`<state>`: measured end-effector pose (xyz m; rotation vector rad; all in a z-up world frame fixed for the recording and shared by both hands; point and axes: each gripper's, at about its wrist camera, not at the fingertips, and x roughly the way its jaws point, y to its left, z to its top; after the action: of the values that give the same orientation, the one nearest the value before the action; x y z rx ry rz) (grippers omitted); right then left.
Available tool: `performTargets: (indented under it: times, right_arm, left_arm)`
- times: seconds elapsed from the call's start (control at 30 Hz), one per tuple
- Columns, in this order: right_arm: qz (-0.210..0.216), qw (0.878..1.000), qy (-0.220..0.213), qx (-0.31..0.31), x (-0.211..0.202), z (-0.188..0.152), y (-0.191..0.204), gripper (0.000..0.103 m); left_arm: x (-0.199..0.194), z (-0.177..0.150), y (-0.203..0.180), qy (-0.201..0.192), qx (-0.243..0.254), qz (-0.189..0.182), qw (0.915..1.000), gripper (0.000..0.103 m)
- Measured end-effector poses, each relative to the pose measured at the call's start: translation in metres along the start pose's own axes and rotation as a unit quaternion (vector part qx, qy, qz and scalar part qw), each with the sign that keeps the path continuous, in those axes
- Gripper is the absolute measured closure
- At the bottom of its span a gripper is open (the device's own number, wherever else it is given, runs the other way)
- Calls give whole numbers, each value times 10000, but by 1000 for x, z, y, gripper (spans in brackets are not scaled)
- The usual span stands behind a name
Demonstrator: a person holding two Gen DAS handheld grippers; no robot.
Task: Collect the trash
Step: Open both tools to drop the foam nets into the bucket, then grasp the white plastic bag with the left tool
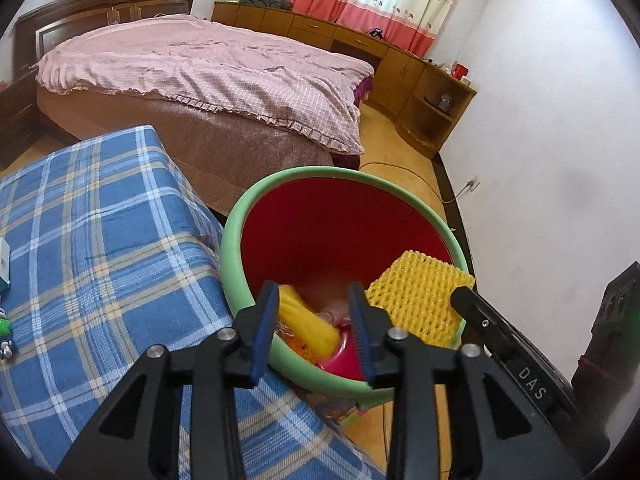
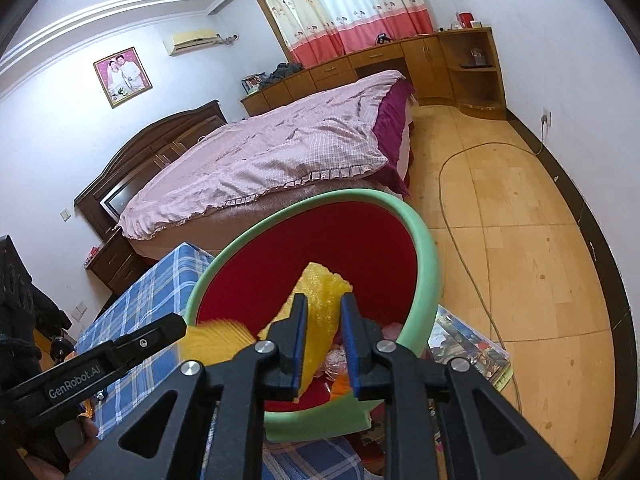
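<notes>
Left gripper (image 1: 314, 330) held over bin (image 1: 236, 240), jaws parted, nothing gripped (yellow wrapper (image 1: 308, 320) below, inside). Right gripper (image 2: 324, 344): yellow foam net (image 2: 320, 292) between narrow jaws, possibly loosening, positioned for drop into bin.

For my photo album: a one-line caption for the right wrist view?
Right gripper with yellow foam net between its jaws over a green-rimmed red bin.

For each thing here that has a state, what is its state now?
Bin: upright, no lid, trash already inside.
Left claw: open over the bin, nothing between its pads.
Right claw: yellow foam net between its pads, above the bin.
Curtain: drawn closed.
Bed: made, cover spread.
</notes>
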<state>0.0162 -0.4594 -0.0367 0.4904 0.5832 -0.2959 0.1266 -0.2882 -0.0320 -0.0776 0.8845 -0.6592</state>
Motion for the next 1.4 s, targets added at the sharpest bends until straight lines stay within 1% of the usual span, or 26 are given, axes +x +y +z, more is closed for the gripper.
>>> performTargets:
  times: [0.07, 0.13, 0.27, 0.33, 0.5, 0.73, 0.83, 0.97, 1.1, 1.23, 1.33, 1.4]
  right_arm:
    - [26, 10000, 8, 11, 0, 1, -1, 79]
    - [32, 10000, 30, -8, 1, 2, -1, 68]
    - [65, 9999, 82, -12, 1, 2, 1, 64]
    - [36, 10000, 43, -38, -2, 2, 4, 60]
    - [120, 9999, -30, -99, -13, 2, 16, 57]
    - [309, 9988, -144, -347, -35, -3, 44, 55]
    - [400, 9982, -112, -422, -41, -9, 56, 55]
    - [528, 9973, -36, -506, -46, -16, 70, 55]
    - [682, 9958, 121, -592, -49, -24, 85, 54]
    - [846, 9940, 147, -677, -53, -30, 100, 52]
    - [999, 9924, 193, -694, -55, -36, 112, 49]
    - [1053, 9913, 222, -753, -56, -41, 119, 49]
  left_arm:
    - [-2, 1, 0, -1, 0, 48, 10000, 66]
    - [-6, 1, 2, -1, -22, 102, 9999, 66]
    - [-17, 0, 8, -52, -52, 186, 9998, 66]
    - [-24, 0, 12, -73, -80, 211, 9997, 66]
    - [-45, -2, 26, -205, -291, 289, 9989, 66]
    - [-76, -9, 48, -346, -483, 553, 9967, 66]
    - [-90, -15, 60, -434, -592, 685, 9949, 66]
    - [-108, -21, 79, -459, -754, 964, 9914, 66]
    - [-134, -27, 104, -515, -917, 1409, 9844, 66]
    - [-155, -34, 123, -606, -1120, 1640, 9782, 66]
    - [-162, -44, 138, -570, -1253, 1842, 9732, 66]
    - [-163, -53, 149, -537, -1431, 1878, 9702, 66]
